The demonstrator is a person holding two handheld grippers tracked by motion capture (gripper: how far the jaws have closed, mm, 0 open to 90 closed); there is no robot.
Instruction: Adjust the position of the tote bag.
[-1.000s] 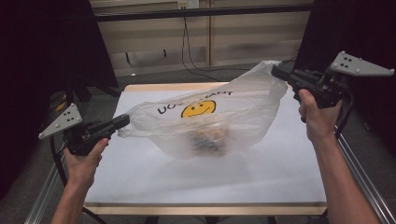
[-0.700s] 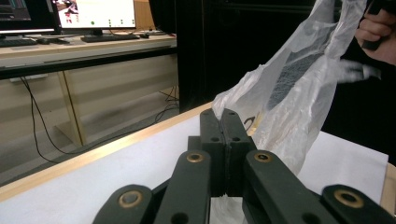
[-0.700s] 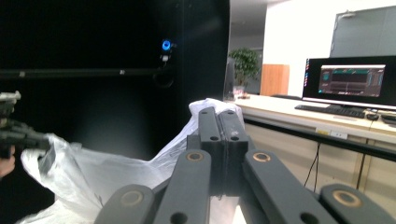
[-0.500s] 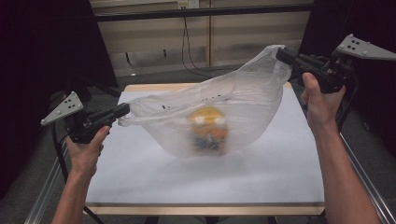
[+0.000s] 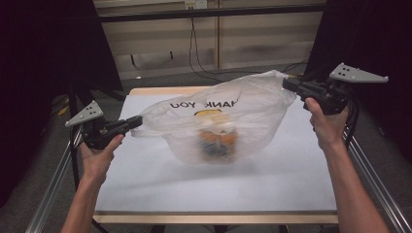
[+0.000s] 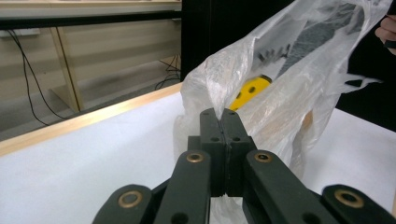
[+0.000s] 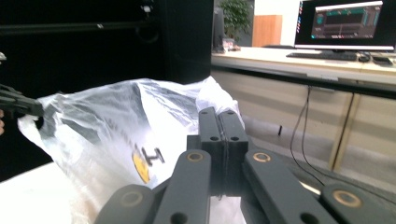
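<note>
While one thin clear plastic bag (image 5: 228, 121) hangs over one white table (image 5: 145, 179) | two grippers: left gripper (image 5: 138, 120) pinches bag | right gripper (image 5: 286, 83) pinches bag

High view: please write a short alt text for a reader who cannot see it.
A clear plastic bag with a yellow smiley print hangs over a white table, stretched between the left gripper and the higher right gripper, both shut on it. Blurred orange contents sag inside.

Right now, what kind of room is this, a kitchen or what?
Not a kitchen; probably a lab or workshop set up for recording. A bare white table sits in a metal frame, black curtains hang at the sides, and a desk with a lit computer monitor stands beyond.
</note>
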